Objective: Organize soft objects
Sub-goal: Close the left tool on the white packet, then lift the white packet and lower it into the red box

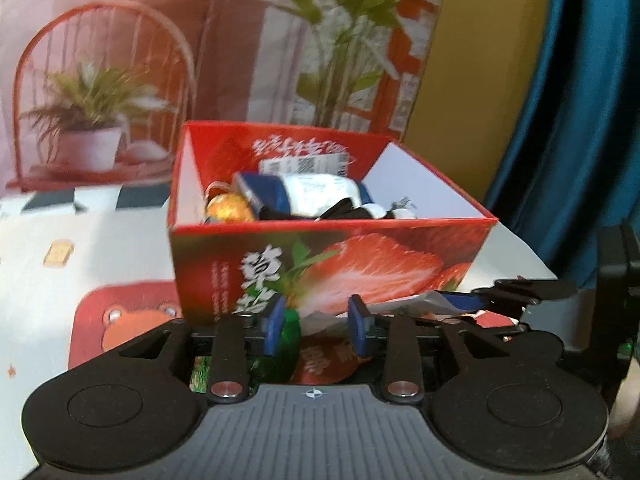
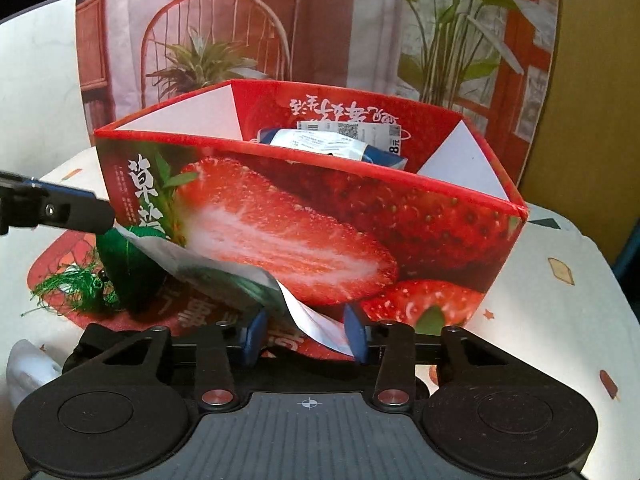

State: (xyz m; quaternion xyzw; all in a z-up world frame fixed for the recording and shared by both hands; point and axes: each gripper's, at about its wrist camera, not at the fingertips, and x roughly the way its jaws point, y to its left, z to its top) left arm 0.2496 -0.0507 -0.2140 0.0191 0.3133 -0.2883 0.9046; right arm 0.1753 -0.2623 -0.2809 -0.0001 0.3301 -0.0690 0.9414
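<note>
Strawberry box (image 1: pixel 360 264) between half-open jaws

Both grippers (image 1: pixel 316 330) (image 2: pixel 306 338) low, fingers part-spread.

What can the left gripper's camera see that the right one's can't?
Only the left view looks down into the strawberry box far enough to show a gold ball. Only the right view shows the green tassel beside the box. Both share the box, the blue-and-white packet inside it, and a white packet lying between the right gripper fingers.
</note>
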